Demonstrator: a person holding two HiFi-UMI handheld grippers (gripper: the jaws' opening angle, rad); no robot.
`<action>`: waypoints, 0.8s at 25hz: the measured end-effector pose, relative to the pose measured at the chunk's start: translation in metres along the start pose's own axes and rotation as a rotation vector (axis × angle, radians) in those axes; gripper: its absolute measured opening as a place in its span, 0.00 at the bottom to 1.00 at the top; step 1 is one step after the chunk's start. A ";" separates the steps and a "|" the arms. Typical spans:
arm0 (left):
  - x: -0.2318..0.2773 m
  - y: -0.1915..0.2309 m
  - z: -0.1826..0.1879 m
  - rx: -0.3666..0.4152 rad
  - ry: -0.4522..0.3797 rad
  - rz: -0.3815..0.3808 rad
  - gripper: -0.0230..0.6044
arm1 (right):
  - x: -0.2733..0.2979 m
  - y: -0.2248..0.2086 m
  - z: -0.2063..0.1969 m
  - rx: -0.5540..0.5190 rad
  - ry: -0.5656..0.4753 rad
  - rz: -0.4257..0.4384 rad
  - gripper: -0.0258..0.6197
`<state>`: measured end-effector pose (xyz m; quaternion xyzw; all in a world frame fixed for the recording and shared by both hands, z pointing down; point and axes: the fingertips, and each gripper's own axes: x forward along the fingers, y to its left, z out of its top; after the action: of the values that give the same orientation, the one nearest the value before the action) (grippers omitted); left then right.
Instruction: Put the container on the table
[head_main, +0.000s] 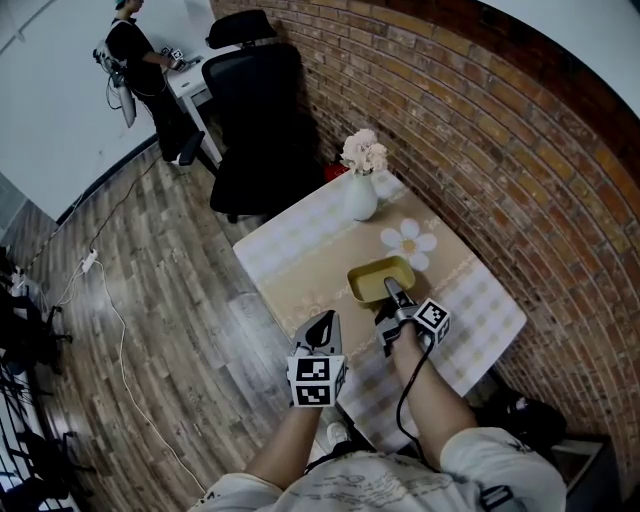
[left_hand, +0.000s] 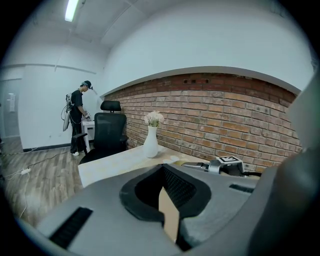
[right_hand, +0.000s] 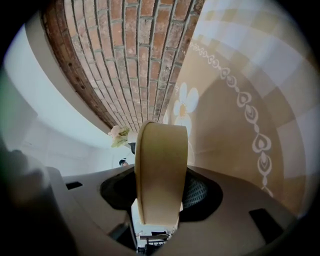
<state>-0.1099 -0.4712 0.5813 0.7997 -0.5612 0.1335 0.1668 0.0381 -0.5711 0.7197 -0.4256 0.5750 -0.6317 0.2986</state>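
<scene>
A shallow yellow container (head_main: 372, 276) is over the middle of the table (head_main: 290, 250), beside a daisy print. My right gripper (head_main: 393, 291) is shut on its near rim. In the right gripper view the yellow wall (right_hand: 160, 165) fills the gap between the jaws of the right gripper (right_hand: 160, 197). I cannot tell whether the container's base touches the cloth. My left gripper (head_main: 322, 327) hangs at the table's near left edge, holding nothing, its jaws together. In its own view the left gripper (left_hand: 167, 202) points across the table toward the vase.
A white vase with pale flowers (head_main: 361, 190) stands at the table's far end. A brick wall (head_main: 480, 130) runs along the right side. A black office chair (head_main: 255, 110) sits beyond the table, and a person (head_main: 140, 60) stands at a far desk. Cables lie on the wood floor.
</scene>
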 end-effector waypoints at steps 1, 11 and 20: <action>0.003 -0.001 0.000 0.002 0.001 -0.005 0.04 | 0.002 -0.003 0.001 0.012 -0.006 -0.010 0.37; 0.018 0.000 -0.013 -0.005 0.043 -0.018 0.04 | 0.013 -0.021 0.000 -0.064 0.020 -0.121 0.42; 0.019 -0.006 -0.005 0.008 0.037 -0.032 0.04 | -0.003 -0.033 0.001 -0.183 0.020 -0.267 0.60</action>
<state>-0.0978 -0.4831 0.5925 0.8066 -0.5444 0.1479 0.1763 0.0438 -0.5640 0.7517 -0.5173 0.5713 -0.6150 0.1665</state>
